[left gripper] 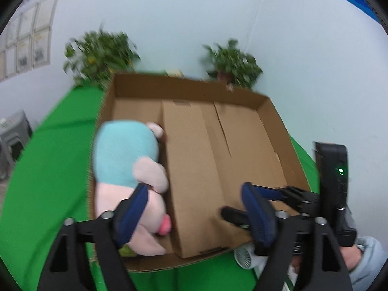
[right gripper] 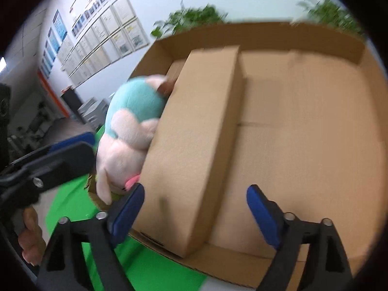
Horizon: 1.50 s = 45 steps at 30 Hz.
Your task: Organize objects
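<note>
1. At the left of the left wrist view, a green surface [left gripper: 48, 160] carries a shallow cardboard tray [left gripper: 278, 131]; two potted plants [left gripper: 99, 53] stand behind it along the upper edge.
2. A plush toy [left gripper: 126, 160], turquoise and pale pink, lies in the tray's left end, pressed against a closed cardboard box [left gripper: 194, 169] that lies lengthwise in the middle of the tray.
3. The left gripper [left gripper: 194, 211] fills the bottom of that frame, its jaws spread wide and holding nothing; the left pad overlaps the toy in the picture, but contact cannot be told.
4. A small white fan [left gripper: 245, 258] lies on the surface just beside the tray's near edge, lower right.
5. In the right wrist view, the right gripper [right gripper: 194, 208] sits bottom centre, its jaws wide apart and empty, straddling the near end of the box without pressing on it.
6. The tray floor to the right of the box is bare cardboard.
</note>
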Each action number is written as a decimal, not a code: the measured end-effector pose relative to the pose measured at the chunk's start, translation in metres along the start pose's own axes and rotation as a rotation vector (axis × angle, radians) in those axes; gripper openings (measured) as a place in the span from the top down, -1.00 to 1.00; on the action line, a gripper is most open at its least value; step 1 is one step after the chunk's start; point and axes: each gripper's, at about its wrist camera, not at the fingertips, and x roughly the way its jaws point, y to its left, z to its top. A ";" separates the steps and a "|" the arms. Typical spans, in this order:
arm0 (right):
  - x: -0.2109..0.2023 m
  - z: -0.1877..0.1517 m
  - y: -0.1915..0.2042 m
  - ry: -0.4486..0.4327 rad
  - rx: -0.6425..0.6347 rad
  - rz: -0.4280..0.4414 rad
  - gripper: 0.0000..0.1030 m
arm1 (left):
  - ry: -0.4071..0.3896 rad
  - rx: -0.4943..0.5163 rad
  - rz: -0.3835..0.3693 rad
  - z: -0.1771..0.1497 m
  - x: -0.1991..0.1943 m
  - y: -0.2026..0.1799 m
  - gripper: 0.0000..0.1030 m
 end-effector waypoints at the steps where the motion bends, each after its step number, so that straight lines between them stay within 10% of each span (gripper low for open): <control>1: -0.005 -0.003 0.000 -0.011 -0.004 -0.023 -0.71 | -0.029 0.005 0.026 -0.002 -0.007 -0.002 -0.78; 13: -0.072 -0.067 -0.006 -0.178 -0.041 -0.333 -1.00 | -0.149 0.024 0.204 -0.051 -0.048 -0.037 -0.94; 45: -0.118 -0.084 0.012 -0.267 -0.063 -0.354 -1.00 | -0.178 0.055 0.184 -0.072 -0.083 -0.090 -0.98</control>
